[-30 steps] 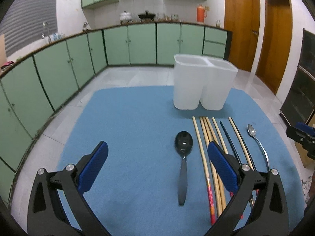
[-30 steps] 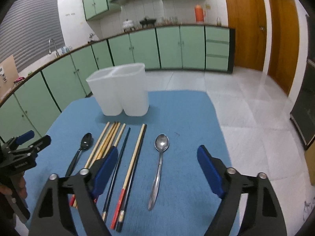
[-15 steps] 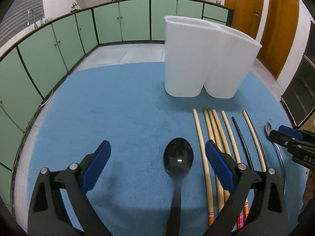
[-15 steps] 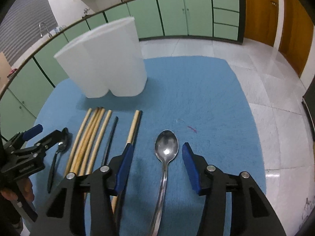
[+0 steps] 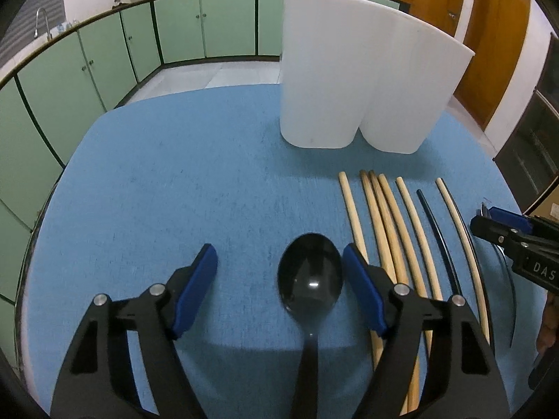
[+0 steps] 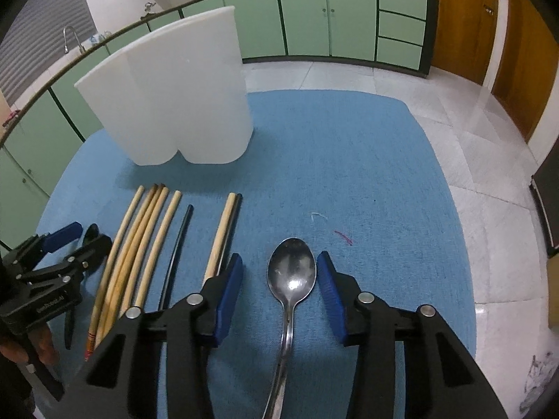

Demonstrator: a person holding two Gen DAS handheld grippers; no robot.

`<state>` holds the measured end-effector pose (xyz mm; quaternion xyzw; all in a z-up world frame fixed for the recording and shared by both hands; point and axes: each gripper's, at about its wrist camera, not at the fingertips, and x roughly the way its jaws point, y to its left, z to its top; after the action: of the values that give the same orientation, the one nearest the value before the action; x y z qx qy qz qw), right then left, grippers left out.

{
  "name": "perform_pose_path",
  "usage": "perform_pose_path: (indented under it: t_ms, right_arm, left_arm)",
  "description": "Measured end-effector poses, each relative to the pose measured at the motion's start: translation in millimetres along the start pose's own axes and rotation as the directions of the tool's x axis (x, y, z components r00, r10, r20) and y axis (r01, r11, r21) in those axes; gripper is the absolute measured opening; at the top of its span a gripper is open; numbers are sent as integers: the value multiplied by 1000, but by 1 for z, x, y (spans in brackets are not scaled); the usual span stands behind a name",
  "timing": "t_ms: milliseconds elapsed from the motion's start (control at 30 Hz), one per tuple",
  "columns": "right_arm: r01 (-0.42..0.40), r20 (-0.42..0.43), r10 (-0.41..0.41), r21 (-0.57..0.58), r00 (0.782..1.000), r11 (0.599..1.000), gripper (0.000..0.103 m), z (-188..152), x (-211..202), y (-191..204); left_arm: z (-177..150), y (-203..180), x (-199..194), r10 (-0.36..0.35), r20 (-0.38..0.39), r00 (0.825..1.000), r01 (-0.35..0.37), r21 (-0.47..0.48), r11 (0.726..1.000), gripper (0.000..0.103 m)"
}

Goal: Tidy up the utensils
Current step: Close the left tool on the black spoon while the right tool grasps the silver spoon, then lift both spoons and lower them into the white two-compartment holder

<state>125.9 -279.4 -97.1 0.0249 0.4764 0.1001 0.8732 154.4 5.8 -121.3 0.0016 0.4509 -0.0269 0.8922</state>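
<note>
A black spoon lies on the blue mat; my left gripper is open and low, its blue pads on either side of the bowl, the right pad close to it. A metal spoon lies between the open pads of my right gripper, not gripped. Several wooden and black chopsticks lie side by side between the two spoons; they also show in the right wrist view. A white two-compartment holder stands upright behind them, also in the right wrist view.
The mat covers a round table with tiled floor beyond its edge. Green cabinets ring the room. The right gripper shows at the right edge of the left wrist view; the left gripper shows at the left of the right wrist view.
Both grippers have come down and forward over their spoons. Both jaw gaps have narrowed around the spoon bowls. The spoons and chopsticks have not moved.
</note>
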Motion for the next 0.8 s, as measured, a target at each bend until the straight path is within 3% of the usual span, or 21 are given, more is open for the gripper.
perform_pose_path:
  t_ms: [133,233,433,533,667,800]
  right_arm:
    - [24,17,-24,-4,1000,1000,28,-2,-1,0]
    - [22,26,-22,-4,999,1000,28,-6,-2,1]
    - [-10,75,10,9,997,1000,28,-11,-14,-1]
    - [-45,130,43,18,991,999,28,-12,-29,-6]
    - [-131,225,125,13,966,991,28,-3,-56,-11]
    - [-181,300,180,-25,937,983,28,13,-82,-9]
  left_arm:
    - [1,-6,0,-6,9,1000,6,2,1000,54]
    - [1,-9,-2,-11,17,1000,11,18,1000,33]
    - [-1,-9,-12,-23,54,998,22,14,1000,33]
    - [-3,-6,-27,-18,116,993,19,-6,1000,33]
    - [7,-7,-51,-27,212,977,33,-25,999,33]
    - [21,-8,-78,-43,310,950,58,-38,998,33]
